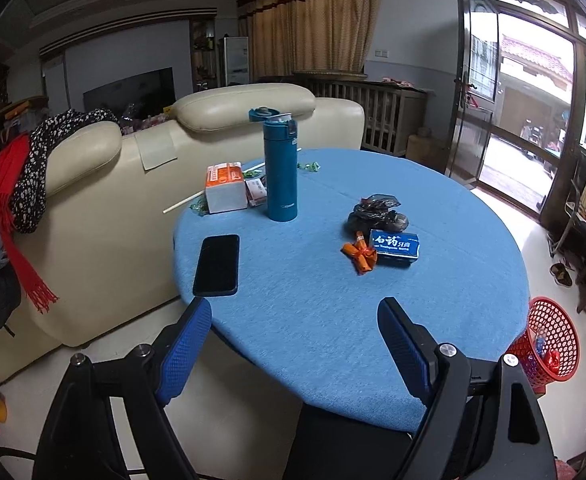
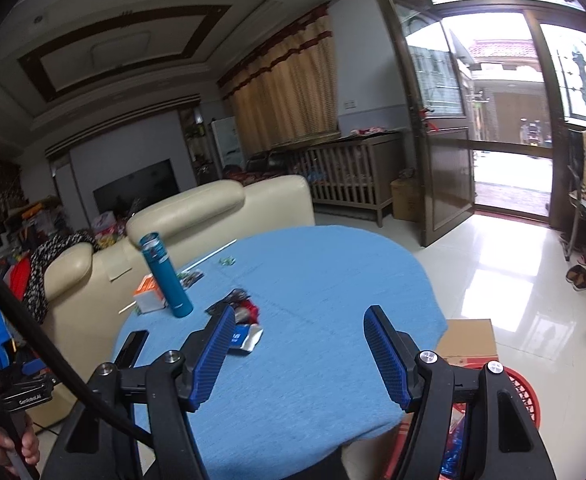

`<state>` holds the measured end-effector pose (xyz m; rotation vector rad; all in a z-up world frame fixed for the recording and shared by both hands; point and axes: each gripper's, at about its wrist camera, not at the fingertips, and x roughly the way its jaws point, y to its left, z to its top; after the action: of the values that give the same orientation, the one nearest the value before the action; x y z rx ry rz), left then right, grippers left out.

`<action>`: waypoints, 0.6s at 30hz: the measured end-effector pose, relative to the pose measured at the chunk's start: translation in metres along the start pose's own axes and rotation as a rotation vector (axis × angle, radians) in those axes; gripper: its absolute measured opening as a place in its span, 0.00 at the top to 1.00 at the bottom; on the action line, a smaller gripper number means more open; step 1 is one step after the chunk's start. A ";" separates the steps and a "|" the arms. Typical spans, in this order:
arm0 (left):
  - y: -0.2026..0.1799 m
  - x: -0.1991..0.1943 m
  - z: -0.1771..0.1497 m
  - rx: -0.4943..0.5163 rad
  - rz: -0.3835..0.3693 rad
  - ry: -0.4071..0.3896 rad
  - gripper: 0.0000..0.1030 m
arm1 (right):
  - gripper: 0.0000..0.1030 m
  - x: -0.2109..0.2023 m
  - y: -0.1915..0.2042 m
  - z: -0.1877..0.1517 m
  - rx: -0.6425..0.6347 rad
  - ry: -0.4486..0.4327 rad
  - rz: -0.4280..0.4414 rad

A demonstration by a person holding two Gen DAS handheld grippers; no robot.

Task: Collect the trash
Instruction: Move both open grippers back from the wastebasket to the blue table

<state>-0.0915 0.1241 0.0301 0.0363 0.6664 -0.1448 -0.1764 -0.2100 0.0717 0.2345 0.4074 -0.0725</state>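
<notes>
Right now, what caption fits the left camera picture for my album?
Open left gripper faces a blue table with wrappers and a bottle.

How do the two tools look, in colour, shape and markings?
Both the left tool and the right tool have flat blue fingers with a dotted grip texture, set on black angular linkages with round silver bolts. A black cable runs beside the right tool. In the right view, the left tool's handle carries small white lettering.

One phone [image 1: 216,265], one flask [image 1: 279,168], two boxes [image 1: 395,245] [image 1: 225,186], one basket [image 1: 549,344].
</notes>
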 end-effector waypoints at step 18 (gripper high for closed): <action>-0.024 -0.006 -0.002 0.091 0.020 0.003 0.17 | 0.32 0.001 -0.021 -0.011 0.068 -0.001 0.035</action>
<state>-0.1003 0.1017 0.0327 0.1307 0.6617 -0.1563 -0.1819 -0.2277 0.0571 0.3085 0.3999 -0.0522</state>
